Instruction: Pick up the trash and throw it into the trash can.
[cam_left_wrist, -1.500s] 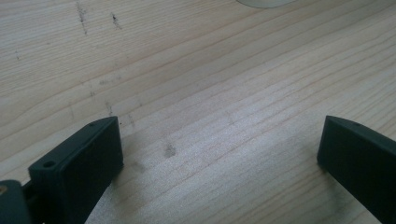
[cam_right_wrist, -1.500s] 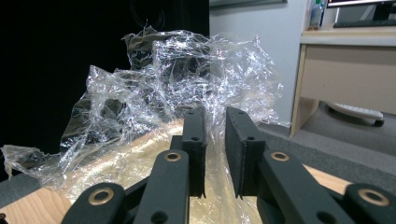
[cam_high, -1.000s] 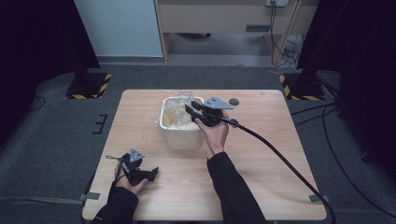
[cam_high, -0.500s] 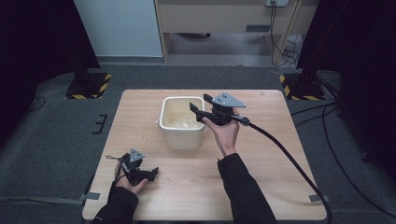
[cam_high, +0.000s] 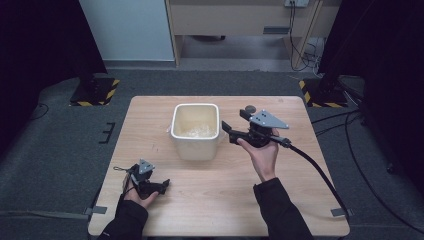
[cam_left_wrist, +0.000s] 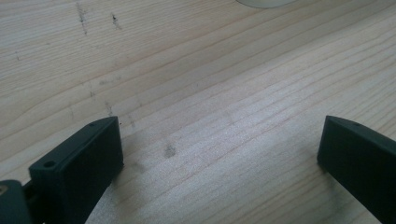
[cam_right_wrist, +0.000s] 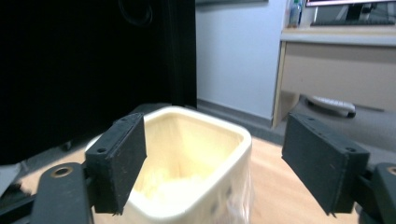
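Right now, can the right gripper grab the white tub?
Probably yes. The right gripper hangs open just beside the white tub, jaws facing it, and nothing stands between them. The left gripper rests far off on the table.

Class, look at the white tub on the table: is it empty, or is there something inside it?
Not empty. The white tub stands upright and open-topped, with a pale crumpled mass on its bottom, seen from above and past the right gripper. What it is, cannot tell.

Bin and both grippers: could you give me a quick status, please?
Left gripper open, low over bare table. Right gripper open, empty, beside bin. Bin upright, something pale inside. Nothing in the way.
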